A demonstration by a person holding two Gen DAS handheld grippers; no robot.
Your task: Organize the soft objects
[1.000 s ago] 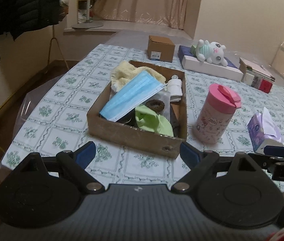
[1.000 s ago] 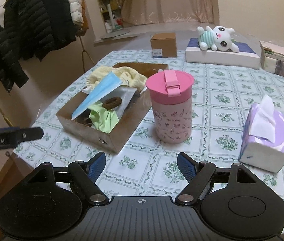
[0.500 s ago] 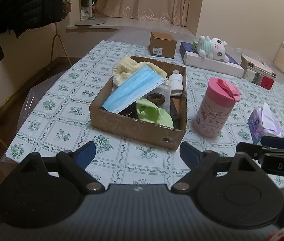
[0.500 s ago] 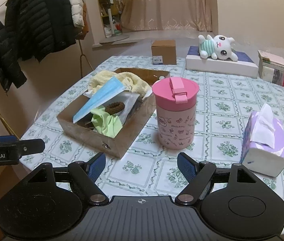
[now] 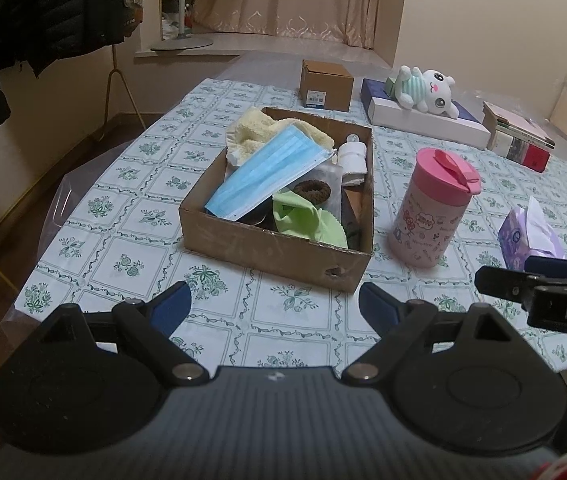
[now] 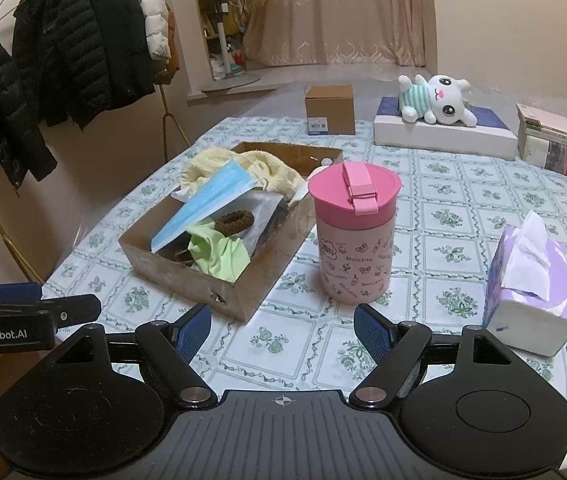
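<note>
Nearest the cameras, the left tongs (image 5: 275,300) and the right tongs (image 6: 281,326) are both hanging over the near edge of the table (image 5: 143,248), each with its blue pads spread wide and nothing between them. Neither is touching anything, so no item is being carried at this moment.

Just beyond them, the open cardboard box (image 5: 267,246) is sitting on the patterned cloth and is already holding a loose pile of soft things: a green cloth (image 5: 307,222) at the near end, a brown hair tie (image 5: 312,190) behind it, a blue face mask (image 5: 267,172) lying slantwise across the top, a white roll (image 5: 353,158) against the right wall, and a yellow towel (image 5: 259,134) bulging over the far corner. They are lying jumbled rather than sorted.

Beside the box on the right, a pink cup (image 6: 353,236) is standing upright, and further right a purple tissue pack (image 6: 531,276) is standing apart from the box.

At the far end, a plush toy (image 6: 439,100) is lying on a flat white box (image 6: 443,136), well apart from the cardboard box.

My reading is that the work is only beginning or is midway: the toy and tissue pack are probably waiting to be gathered, and the pile is still needing tidying.
</note>
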